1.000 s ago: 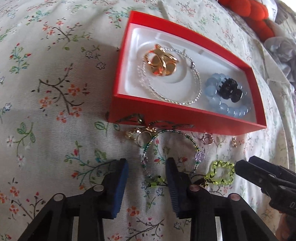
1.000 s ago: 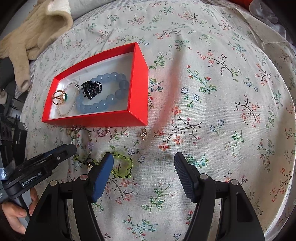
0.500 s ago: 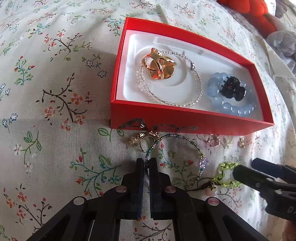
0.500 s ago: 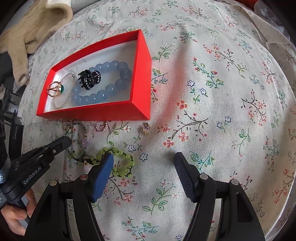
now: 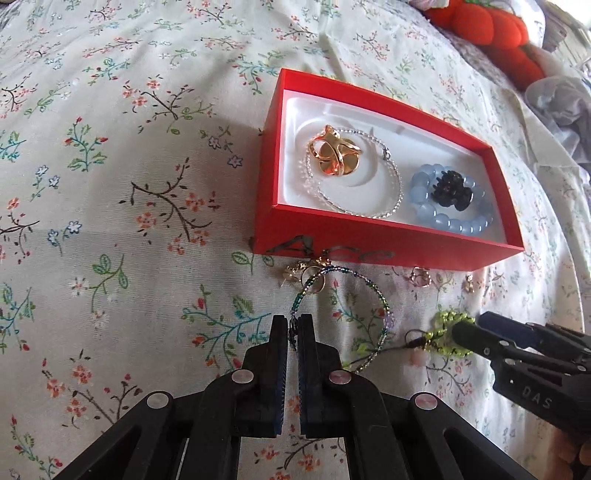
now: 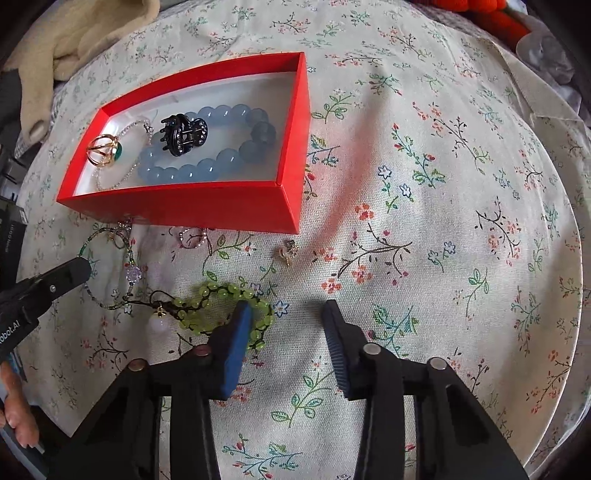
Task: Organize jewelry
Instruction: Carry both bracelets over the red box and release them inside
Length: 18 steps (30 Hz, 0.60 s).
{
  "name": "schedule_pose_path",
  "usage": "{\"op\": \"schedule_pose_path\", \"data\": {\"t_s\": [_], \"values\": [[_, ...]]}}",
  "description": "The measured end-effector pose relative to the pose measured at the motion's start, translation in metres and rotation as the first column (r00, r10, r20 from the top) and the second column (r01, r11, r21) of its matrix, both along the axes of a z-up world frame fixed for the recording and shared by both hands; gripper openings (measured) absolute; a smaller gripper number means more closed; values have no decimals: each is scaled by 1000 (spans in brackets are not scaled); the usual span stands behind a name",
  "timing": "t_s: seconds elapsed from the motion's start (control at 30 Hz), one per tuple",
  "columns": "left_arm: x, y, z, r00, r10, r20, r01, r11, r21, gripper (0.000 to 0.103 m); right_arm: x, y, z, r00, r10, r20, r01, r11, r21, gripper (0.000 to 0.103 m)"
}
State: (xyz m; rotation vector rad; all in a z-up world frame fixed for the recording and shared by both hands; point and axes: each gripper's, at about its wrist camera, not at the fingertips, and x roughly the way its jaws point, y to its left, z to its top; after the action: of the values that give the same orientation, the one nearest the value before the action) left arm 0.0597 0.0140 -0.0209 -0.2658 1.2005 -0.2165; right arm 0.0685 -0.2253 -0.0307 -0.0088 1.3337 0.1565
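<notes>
1. Red box (image 5: 373, 236), open-topped, white liner; lies on the cloth at 12 o'clock from the left gripper.
2. Box contents, left end: gold ring (image 5: 332, 157) with a green stone, lying inside the loop of a silver chain bracelet (image 5: 369, 210).
3. Box contents, right end: pale blue bead bracelet (image 5: 443, 221), with a black claw hair clip (image 5: 450, 190) resting on it.
4. Loose pieces on the cloth just outside the box's near wall: a gold ring cluster (image 5: 306, 275), a small pink ring (image 5: 421, 277), a small gold charm (image 6: 288, 251).
5. Thin beaded bracelet (image 5: 354, 280), dark green with a lilac flower bead; one side of its loop is pinched in the left gripper (image 5: 293, 332), whose jaws are fully closed on it.
6. Lime-green bead bracelet (image 6: 207, 306) on a dark cord, lying at 3 o'clock from the thin bracelet.
7. Right gripper (image 6: 286, 314): jaws closing, still apart; its left finger overlaps the lime bracelet's right end, and only cloth shows between the jaws.
8. Surface: cream floral cloth (image 6: 443, 184).
9. Surroundings: orange plush item (image 5: 491, 33) at 1 o'clock; beige fabric (image 6: 74, 40) at 11 o'clock in the right view.
</notes>
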Motion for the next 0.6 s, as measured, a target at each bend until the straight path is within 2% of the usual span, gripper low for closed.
{"op": "schedule_pose_path", "data": {"t_s": [0.13,0.23,0.43,0.6], "values": [[-5,3,4,1000,13,5,-13,1000,-2,0,-3,2,1,1000,7,-1,-7,1000,7,14],[-8,10,8,1000,28,11,-28,1000,-8,0,-4,3,2,1000,-8,-12,9,999,39,6],[-18,22,19,999,40,37,-39,999,-27,0,-4,-1,10,999,-33,-29,36,993,116,5],[-16,15,31,997,47,63,-44,998,-44,0,-8,-4,29,999,-42,12,40,988,148,5]]}}
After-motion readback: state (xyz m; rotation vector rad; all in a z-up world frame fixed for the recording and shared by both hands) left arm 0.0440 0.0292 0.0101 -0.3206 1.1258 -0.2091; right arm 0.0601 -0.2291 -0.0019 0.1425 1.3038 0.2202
